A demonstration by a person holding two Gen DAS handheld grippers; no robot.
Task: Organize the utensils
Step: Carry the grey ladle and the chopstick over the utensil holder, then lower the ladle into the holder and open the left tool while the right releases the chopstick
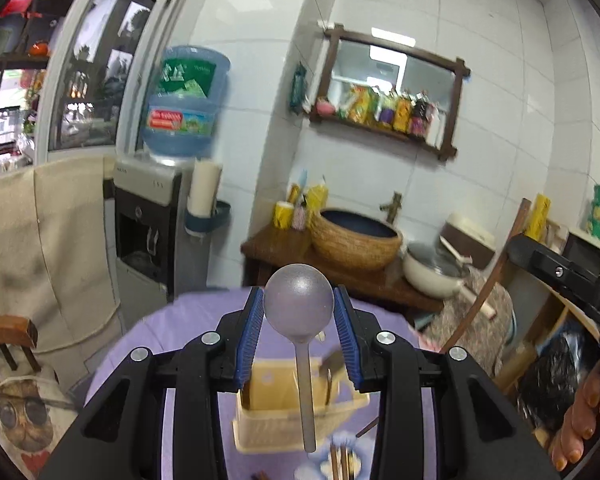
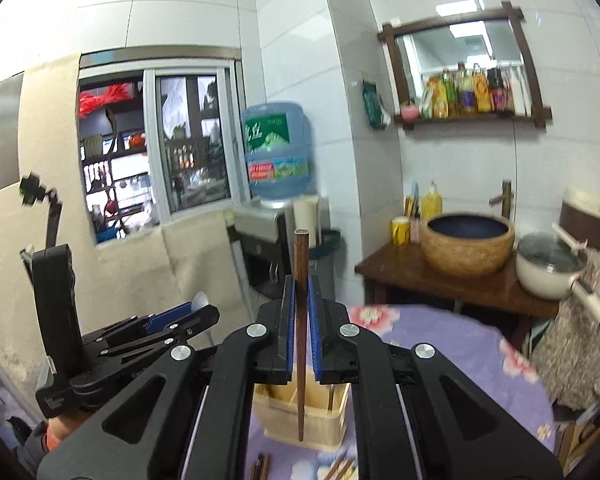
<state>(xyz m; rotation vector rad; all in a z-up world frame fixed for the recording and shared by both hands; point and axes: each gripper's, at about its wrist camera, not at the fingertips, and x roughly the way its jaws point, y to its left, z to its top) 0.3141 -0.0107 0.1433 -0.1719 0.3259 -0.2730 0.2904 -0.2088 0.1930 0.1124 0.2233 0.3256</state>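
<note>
The left gripper point(image 1: 299, 320) pinches a grey metal spoon point(image 1: 300, 312) by its round matte bowl, the slim handle hanging down in front of a cream plastic utensil holder point(image 1: 268, 420). The right gripper point(image 2: 299, 328) is clamped on a dark brown wooden chopstick point(image 2: 300, 320), held upright with its lower tip at the same holder point(image 2: 324, 424). The holder stands on a purple flowered tablecloth point(image 2: 452, 344) and has compartments; contents are blurred. More chopsticks point(image 2: 340, 468) lie loose on the cloth.
</note>
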